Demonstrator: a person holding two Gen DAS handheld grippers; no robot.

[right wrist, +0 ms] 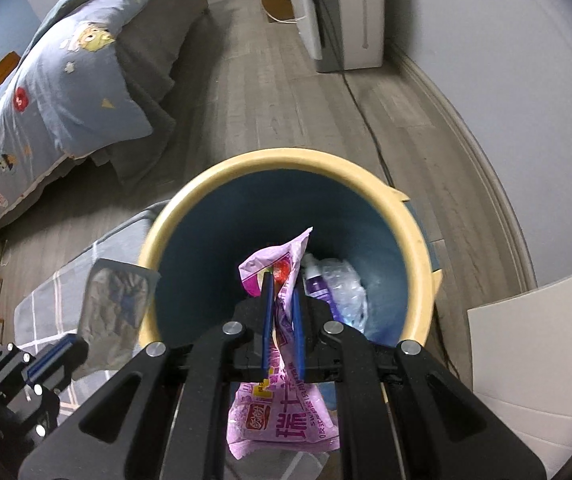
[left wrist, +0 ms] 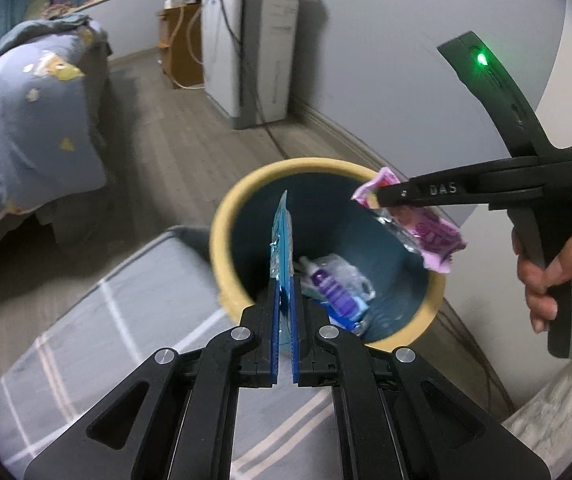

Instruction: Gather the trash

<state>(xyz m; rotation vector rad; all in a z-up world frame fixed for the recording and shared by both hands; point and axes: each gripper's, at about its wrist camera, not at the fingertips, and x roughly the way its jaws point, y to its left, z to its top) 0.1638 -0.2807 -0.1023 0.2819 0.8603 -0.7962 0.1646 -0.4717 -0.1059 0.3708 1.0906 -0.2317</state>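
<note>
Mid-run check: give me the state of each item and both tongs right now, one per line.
Left tongs: shut on blue wrapper.
Blue wrapper: held edge-on over the bin.
Right tongs: shut on pink wrapper.
Pink wrapper: crumpled, held above the bin mouth.
Bin: upright, open, trash at bottom.
Plastic bottle: crushed, lying inside the bin.

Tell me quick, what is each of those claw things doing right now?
Left gripper: jaws closed on a blue foil wrapper, held over the bin.
Right gripper: jaws closed on a pink snack wrapper, also over the bin.
</note>
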